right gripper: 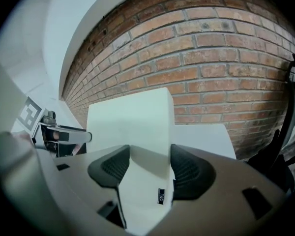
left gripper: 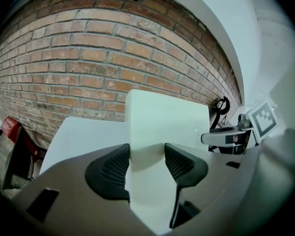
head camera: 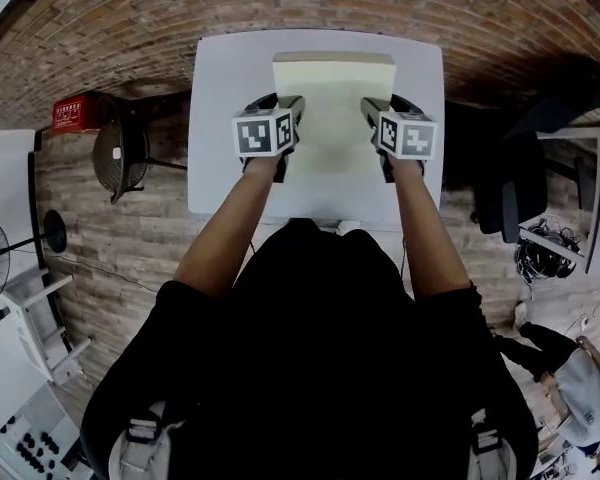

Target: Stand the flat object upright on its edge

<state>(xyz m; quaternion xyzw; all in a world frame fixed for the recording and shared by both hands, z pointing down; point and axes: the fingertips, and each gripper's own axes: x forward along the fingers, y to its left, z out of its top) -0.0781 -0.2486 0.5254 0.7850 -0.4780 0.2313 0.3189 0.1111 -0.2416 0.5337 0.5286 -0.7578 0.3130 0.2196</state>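
A pale, flat board (head camera: 332, 108) is held over a white table (head camera: 215, 173) that is set against a brick wall (left gripper: 88, 58). The board is gripped from both sides, near its edge closest to the person. The left gripper (left gripper: 146, 161) is clamped on the board's left side, and its two dark ribbed pads (left gripper: 110, 168) are pressed against opposite faces. The right gripper (right gripper: 150, 166) is clamped in the same way on the right side, where a small dark label (right gripper: 161, 196) is seen on the board just below the pads. In both gripper views the board is seen rising from between the jaws towards the wall. Whether its far edge is rested on the table cannot be told.
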